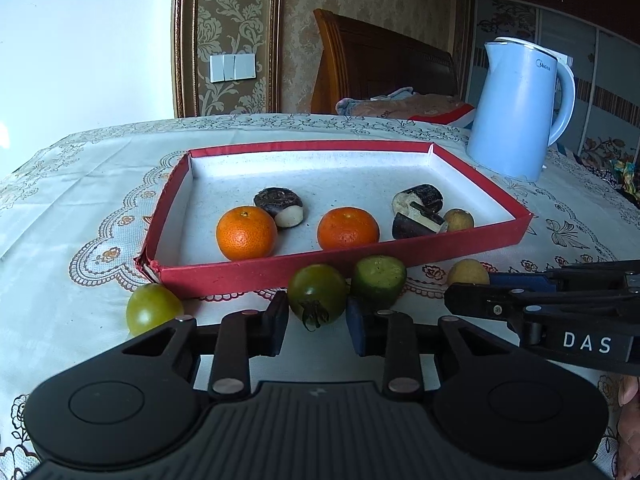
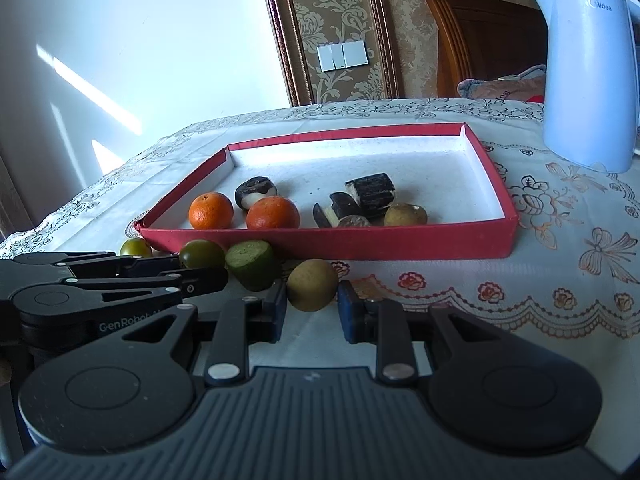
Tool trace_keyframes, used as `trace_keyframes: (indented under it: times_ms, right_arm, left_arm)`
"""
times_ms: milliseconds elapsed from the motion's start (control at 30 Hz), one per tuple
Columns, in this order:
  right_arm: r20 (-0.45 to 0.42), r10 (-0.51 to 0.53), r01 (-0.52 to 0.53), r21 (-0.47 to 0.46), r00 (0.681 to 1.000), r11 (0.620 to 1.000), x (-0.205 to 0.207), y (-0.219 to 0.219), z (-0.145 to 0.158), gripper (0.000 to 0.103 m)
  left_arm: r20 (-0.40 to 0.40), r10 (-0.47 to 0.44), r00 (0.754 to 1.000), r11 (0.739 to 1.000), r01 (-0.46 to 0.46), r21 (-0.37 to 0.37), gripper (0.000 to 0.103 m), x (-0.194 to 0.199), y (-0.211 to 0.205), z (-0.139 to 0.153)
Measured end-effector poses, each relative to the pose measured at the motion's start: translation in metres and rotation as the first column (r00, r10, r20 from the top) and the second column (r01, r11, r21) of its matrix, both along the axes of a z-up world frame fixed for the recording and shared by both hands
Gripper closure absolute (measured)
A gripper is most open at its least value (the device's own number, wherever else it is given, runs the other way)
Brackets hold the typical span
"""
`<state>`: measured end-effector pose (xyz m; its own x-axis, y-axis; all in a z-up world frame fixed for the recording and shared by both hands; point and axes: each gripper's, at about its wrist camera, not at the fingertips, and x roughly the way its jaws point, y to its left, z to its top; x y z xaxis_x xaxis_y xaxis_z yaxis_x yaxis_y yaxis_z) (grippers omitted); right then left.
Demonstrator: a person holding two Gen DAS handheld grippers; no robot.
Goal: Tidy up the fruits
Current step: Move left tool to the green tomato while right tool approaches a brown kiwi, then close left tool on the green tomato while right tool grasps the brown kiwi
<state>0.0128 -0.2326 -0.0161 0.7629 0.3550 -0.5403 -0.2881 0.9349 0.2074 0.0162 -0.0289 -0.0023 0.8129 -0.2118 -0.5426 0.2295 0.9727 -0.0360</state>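
My left gripper (image 1: 317, 312) is shut on a dark green tomato (image 1: 318, 294) that rests on the cloth just in front of the red tray (image 1: 280, 270). My right gripper (image 2: 313, 300) is shut on a round yellow-brown fruit (image 2: 312, 285), also on the cloth before the tray's front wall. Between the two held fruits lies a green flat-topped fruit (image 1: 378, 280). A lighter green tomato (image 1: 154, 312) sits to the left. Inside the tray are two oranges (image 1: 246, 233) (image 1: 348, 228), dark-skinned cut pieces (image 1: 420, 210) and a small yellow fruit (image 1: 459, 219).
A pale blue kettle (image 1: 516, 112) stands behind the tray's right corner. The table carries a white cloth with lace print (image 1: 80, 200). Its left edge falls away near the wall. A wooden headboard and bedding lie beyond the far edge.
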Motion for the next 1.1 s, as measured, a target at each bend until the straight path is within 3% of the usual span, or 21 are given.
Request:
trace_keyframes:
  times_ms: [167,400,1100]
  right_arm:
    - [-0.001,-0.007,0.007,0.001,1.000,1.000,0.000,0.000,0.000,0.077]
    - [-0.001,-0.026,0.026,0.001,1.000,1.000,0.000,0.000,-0.001,0.077]
    - [0.016,-0.110,0.108,0.080,0.994,0.991,-0.002,-0.016,-0.002,0.077]
  left_arm:
    - [0.043,0.024,0.999,1.000,-0.024,-0.001,0.072,-0.005,0.002,0.003]
    - [0.018,0.053,0.998,0.998,-0.052,-0.037,0.072,-0.001,0.010,0.002]
    - [0.052,0.118,0.992,0.993,-0.118,-0.012,0.072,-0.006,0.009,0.004]
